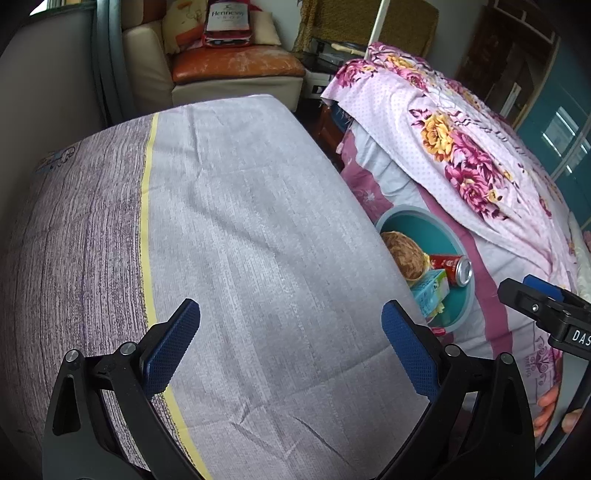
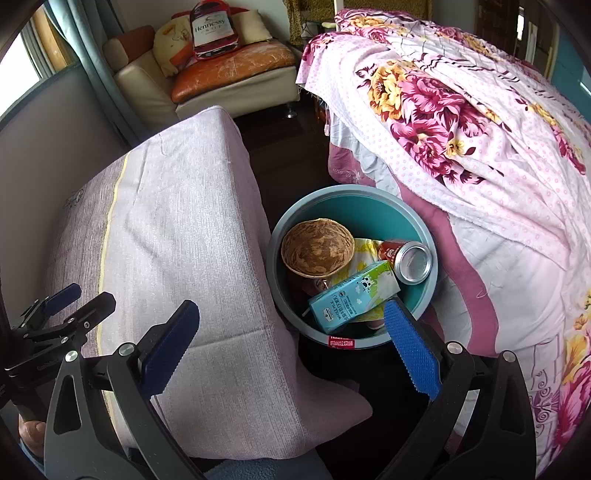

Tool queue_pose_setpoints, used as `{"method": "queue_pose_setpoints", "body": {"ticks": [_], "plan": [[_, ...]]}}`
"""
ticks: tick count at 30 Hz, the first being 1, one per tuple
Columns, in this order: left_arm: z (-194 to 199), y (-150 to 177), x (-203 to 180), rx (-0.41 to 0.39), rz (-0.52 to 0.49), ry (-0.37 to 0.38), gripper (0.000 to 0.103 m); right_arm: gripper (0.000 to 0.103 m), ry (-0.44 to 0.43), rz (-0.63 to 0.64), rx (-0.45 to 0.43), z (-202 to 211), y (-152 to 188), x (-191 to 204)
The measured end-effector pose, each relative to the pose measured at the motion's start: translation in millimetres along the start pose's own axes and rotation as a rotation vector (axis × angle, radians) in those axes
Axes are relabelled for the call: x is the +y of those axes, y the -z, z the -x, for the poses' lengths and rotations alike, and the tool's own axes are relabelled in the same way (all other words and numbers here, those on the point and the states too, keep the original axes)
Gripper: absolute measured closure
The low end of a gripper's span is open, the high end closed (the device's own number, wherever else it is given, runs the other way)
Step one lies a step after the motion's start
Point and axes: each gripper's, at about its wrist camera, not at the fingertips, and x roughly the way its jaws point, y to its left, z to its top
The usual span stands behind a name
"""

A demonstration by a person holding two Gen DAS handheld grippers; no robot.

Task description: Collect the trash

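Observation:
A teal trash bin (image 2: 351,190) stands on the floor between the cloth-covered table (image 2: 184,221) and the bed. Inside it lie a brown paper bowl (image 2: 316,253), a red drink can (image 2: 410,260) and a light-blue drink carton (image 2: 354,297). My right gripper (image 2: 291,310) hovers open and empty above the bin's near rim and the table's corner. My left gripper (image 1: 291,314) is open and empty over the table (image 1: 258,221). In the left wrist view the bin (image 1: 424,221) shows at the right with the bowl (image 1: 404,254), can (image 1: 454,267) and carton (image 1: 430,291).
A bed with a pink floral cover (image 2: 461,110) runs along the right, close against the bin. A cream sofa (image 2: 229,70) with an orange cushion and a Hennessy bag (image 2: 212,29) stands at the back. Dark floor (image 2: 280,147) separates table and bed.

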Motion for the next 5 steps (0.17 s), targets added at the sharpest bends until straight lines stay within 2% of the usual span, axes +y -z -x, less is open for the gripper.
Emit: {"method": "queue_pose_setpoints", "body": {"ticks": [5], "plan": [[-1.1, 0.1, -1.5, 0.003, -0.006, 0.000, 0.004, 0.007, 0.003, -0.001, -0.001, 1.1, -2.0, 0.0]]}}
